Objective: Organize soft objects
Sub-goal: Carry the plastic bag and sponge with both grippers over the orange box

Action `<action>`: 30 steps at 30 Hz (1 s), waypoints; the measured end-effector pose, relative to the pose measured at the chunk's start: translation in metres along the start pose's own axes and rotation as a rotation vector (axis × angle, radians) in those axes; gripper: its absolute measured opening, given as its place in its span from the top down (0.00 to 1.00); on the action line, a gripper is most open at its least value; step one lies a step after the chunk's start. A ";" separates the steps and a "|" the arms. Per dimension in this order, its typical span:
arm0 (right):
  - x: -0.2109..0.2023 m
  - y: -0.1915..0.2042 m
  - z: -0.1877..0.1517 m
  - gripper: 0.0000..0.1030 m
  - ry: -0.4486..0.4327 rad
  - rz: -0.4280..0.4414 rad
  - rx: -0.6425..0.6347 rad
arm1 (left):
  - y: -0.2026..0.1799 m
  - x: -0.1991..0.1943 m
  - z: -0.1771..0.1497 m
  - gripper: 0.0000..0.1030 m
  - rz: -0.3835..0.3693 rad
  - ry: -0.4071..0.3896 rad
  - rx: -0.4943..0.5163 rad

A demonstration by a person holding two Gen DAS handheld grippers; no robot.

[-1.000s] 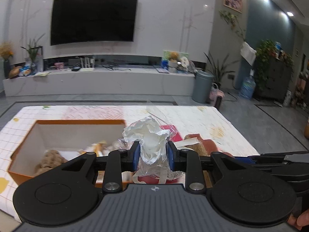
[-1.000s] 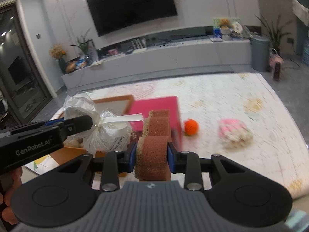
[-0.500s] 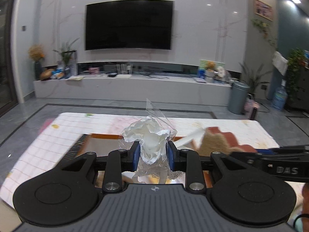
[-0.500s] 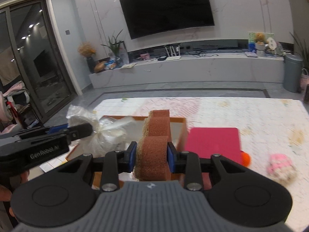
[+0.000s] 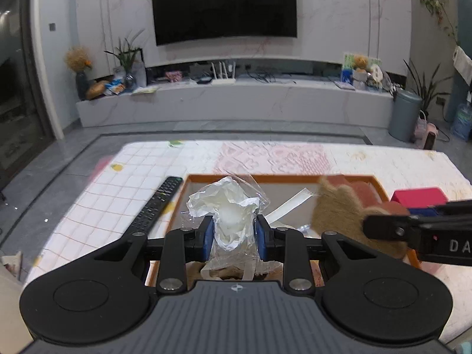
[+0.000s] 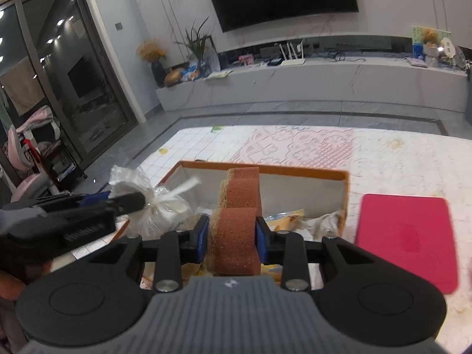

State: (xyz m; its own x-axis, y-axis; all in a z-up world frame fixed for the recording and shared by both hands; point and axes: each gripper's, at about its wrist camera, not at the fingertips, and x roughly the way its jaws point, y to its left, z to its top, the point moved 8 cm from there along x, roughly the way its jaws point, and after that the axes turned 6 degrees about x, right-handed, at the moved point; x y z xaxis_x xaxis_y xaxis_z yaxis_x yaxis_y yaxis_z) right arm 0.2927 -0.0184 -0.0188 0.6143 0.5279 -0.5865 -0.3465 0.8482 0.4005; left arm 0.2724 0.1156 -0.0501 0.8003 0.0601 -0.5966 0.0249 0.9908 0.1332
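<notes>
My left gripper (image 5: pixel 234 240) is shut on a clear plastic bag of white soft stuff (image 5: pixel 228 211) and hangs over the near edge of an orange-rimmed cardboard box (image 5: pixel 380 190). In the right wrist view that bag (image 6: pixel 159 209) shows at the left, over the box's left side. My right gripper (image 6: pixel 233 239) is shut on a rust-brown sponge (image 6: pixel 237 224), held above the same box (image 6: pixel 345 203). The sponge (image 5: pixel 339 215) shows to the right in the left wrist view. Cloth and yellow items (image 6: pixel 298 219) lie inside the box.
A black remote control (image 5: pixel 156 203) lies left of the box on the patterned tablecloth (image 5: pixel 265 156). A flat red lid (image 6: pixel 408 236) rests right of the box. Beyond the table are grey floor, a TV wall and a low shelf.
Both grippers have swept left across the table with their loads, now standing over the box. The remote has come into view; the orange ball and pink plush have left the right view.
</notes>
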 end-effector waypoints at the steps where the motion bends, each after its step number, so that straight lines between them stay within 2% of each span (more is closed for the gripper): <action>1: 0.008 0.001 0.001 0.69 0.005 0.007 0.003 | -0.001 0.006 -0.002 0.69 -0.018 0.011 -0.011; 4: 0.029 0.002 0.001 0.69 0.019 0.036 0.024 | 0.001 0.024 -0.005 0.69 -0.036 0.034 -0.045; 7: 0.049 0.002 -0.001 0.69 0.045 0.027 0.036 | 0.004 0.040 -0.005 0.69 -0.059 0.057 -0.084; 14: 0.083 -0.014 -0.008 0.69 0.108 0.026 0.107 | -0.004 0.055 0.004 0.69 -0.066 0.072 -0.044; 17: 0.088 -0.018 -0.010 0.69 0.117 0.018 0.108 | -0.002 0.054 0.011 0.69 -0.075 0.052 -0.061; 19: 0.084 -0.020 -0.011 0.69 0.117 0.017 0.108 | 0.002 0.045 0.017 0.69 -0.104 0.005 -0.098; 21: 0.081 -0.021 -0.008 0.69 0.103 0.018 0.107 | 0.002 0.043 0.023 0.69 -0.116 -0.039 -0.091; 25: 0.083 -0.026 -0.009 0.69 0.126 0.020 0.132 | -0.009 0.058 0.022 0.69 -0.071 -0.051 0.007; 28: 0.085 -0.028 -0.014 0.68 0.132 0.006 0.128 | -0.009 0.072 0.023 0.69 -0.099 -0.040 -0.016; 30: 0.087 -0.031 -0.016 0.68 0.140 0.002 0.147 | -0.007 0.082 0.022 0.69 -0.087 -0.014 -0.023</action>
State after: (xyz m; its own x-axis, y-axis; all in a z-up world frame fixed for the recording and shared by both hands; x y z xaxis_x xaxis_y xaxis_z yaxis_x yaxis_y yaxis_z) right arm 0.3453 0.0017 -0.0935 0.5055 0.5392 -0.6736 -0.2343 0.8371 0.4943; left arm 0.3507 0.1105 -0.0824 0.8043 -0.0276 -0.5936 0.0808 0.9947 0.0632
